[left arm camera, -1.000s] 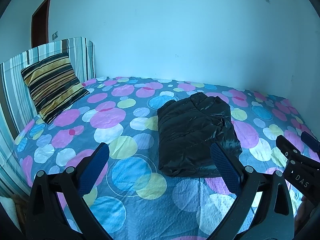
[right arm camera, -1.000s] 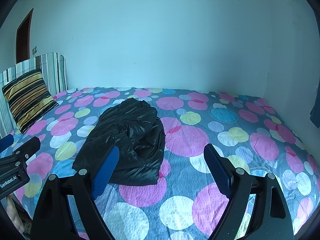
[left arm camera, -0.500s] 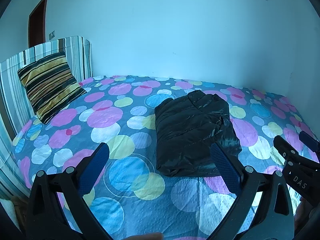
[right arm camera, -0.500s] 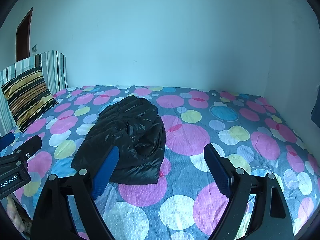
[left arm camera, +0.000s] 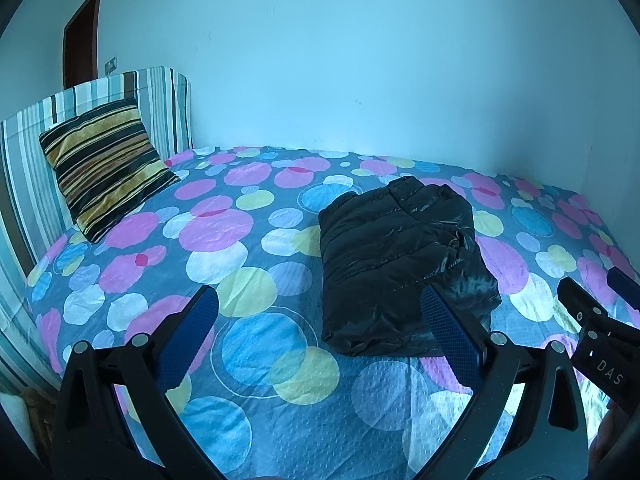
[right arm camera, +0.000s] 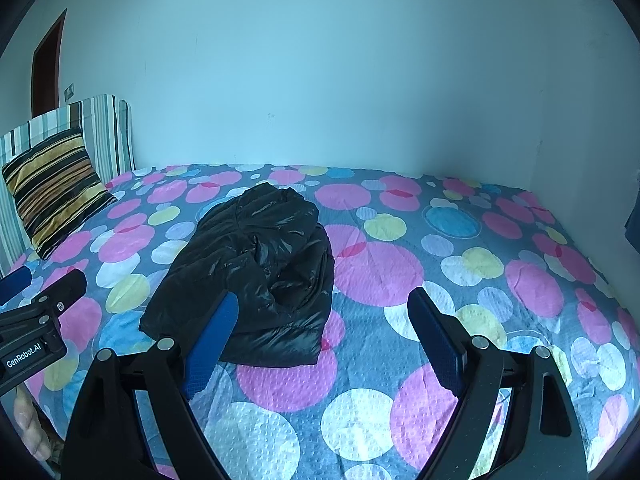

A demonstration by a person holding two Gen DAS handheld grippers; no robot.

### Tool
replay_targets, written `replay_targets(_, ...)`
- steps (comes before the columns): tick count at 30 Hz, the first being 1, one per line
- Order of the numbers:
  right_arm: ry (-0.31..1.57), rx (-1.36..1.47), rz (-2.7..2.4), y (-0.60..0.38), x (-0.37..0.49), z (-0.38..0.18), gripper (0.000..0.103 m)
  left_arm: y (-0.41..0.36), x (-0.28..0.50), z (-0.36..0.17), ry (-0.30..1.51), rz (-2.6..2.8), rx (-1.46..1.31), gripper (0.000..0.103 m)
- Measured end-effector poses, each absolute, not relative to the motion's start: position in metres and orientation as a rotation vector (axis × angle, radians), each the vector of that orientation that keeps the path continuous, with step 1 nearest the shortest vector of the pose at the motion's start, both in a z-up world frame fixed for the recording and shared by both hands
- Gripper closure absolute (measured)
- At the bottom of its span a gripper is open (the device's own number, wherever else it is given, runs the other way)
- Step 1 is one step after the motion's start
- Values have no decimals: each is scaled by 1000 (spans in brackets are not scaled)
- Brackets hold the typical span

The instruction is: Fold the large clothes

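Observation:
A shiny black puffer jacket (left arm camera: 400, 264) lies folded into a compact rectangle on the bed; it also shows in the right wrist view (right arm camera: 256, 276). My left gripper (left arm camera: 320, 316) is open and empty, held above the near edge of the bed, short of the jacket. My right gripper (right arm camera: 324, 316) is open and empty too, with the jacket just beyond its left finger. Each gripper shows at the edge of the other's view: the right gripper (left arm camera: 600, 320) and the left gripper (right arm camera: 36, 312).
The bed has a sheet with coloured dots (left arm camera: 248, 240). A striped pillow (left arm camera: 104, 168) leans on the striped headboard (left arm camera: 24, 184) at the left. Pale walls (right arm camera: 320, 80) close the far and right sides. A brown door (left arm camera: 80, 40) is at far left.
Both grippers have drawn back and risen slightly from the bed, so the jacket sits a little farther off. The jacket has not moved. Both stay open.

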State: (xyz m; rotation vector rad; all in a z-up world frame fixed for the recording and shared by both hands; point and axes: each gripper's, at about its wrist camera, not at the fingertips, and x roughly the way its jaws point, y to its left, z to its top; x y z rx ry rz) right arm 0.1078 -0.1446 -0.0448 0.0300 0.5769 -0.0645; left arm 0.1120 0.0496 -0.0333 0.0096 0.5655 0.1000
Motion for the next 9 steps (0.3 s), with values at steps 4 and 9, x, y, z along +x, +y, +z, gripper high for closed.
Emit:
replay_targets(4,588,24,-65,-145,113,-48,18,51,121,-38,552,121,39,2)
replay_targets(9,613,39,-97,-164,124,-57,18,73,148,-60,629,133,23,2)
